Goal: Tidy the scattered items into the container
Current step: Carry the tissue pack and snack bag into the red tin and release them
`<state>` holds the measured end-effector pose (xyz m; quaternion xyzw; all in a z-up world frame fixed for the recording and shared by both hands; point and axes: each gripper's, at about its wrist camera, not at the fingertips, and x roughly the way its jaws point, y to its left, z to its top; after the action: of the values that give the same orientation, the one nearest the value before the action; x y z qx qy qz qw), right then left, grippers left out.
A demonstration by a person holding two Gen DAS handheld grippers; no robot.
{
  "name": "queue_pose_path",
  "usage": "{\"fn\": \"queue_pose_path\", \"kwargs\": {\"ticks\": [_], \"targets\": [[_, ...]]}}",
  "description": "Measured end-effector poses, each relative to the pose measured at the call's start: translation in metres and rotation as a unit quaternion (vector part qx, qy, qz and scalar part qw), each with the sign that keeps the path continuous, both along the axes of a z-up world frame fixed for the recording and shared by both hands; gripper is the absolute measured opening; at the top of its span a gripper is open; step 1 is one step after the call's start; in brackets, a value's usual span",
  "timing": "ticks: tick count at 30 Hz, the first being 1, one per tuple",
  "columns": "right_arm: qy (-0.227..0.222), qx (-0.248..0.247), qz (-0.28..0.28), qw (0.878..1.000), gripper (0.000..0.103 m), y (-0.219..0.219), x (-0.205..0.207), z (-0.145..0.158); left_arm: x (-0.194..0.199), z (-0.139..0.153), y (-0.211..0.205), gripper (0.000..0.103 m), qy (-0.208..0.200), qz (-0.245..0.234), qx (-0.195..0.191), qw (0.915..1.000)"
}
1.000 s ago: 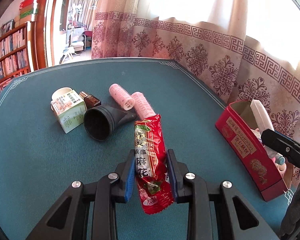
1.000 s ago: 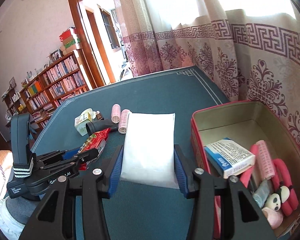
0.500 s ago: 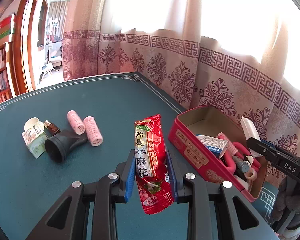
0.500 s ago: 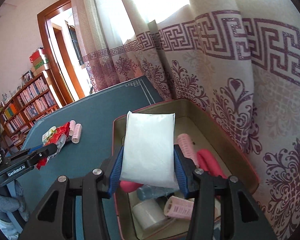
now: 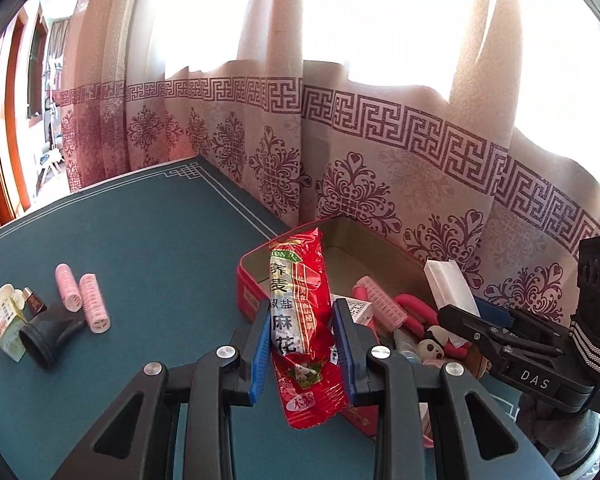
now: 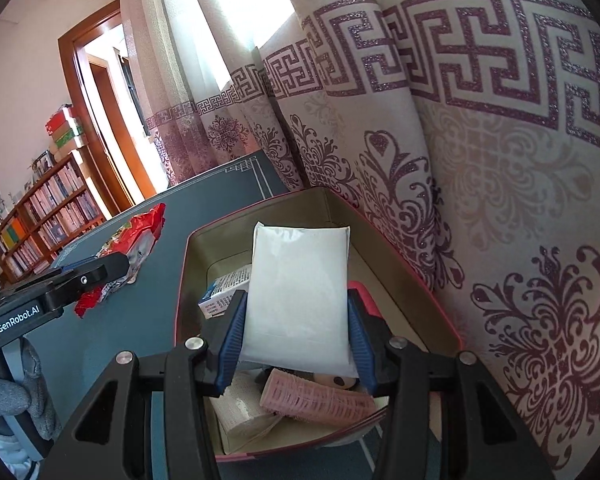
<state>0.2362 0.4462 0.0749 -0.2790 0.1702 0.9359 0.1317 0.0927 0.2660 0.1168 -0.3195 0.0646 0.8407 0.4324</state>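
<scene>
Two packets held at the red tin [image 6: 416,296]

A red snack packet [image 5: 300,320] is clamped in the left tool [image 5: 302,344]; a white packet [image 6: 300,296] is gripped by the right tool [image 6: 296,340].

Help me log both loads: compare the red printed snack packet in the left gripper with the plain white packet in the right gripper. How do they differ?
The red printed snack packet is long, narrow and covered in lettering; the plain white packet is broader, squarer and blank. The white packet hangs over the red tin box interior, while the red packet is at the box's near rim, partly over the table. Both are soft sealed packs, held upright and clamped between blue-padded fingers.
</scene>
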Motion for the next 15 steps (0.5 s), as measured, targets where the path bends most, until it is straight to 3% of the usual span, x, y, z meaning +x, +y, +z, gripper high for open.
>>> {"fn": "queue_pose_path", "kwargs": {"ticks": [8,15], "targets": [[-0.002,-0.005,-0.007,1.000,0.052,0.009,0.000,-0.004,-0.008,-0.003,0.034,0.031,-0.026,-0.023,0.023,0.9991],[-0.009,-0.008,-0.010,1.000,0.053,0.010,-0.001,-0.008,-0.008,-0.003,0.026,0.032,-0.021,-0.013,0.022,0.9995]]}}
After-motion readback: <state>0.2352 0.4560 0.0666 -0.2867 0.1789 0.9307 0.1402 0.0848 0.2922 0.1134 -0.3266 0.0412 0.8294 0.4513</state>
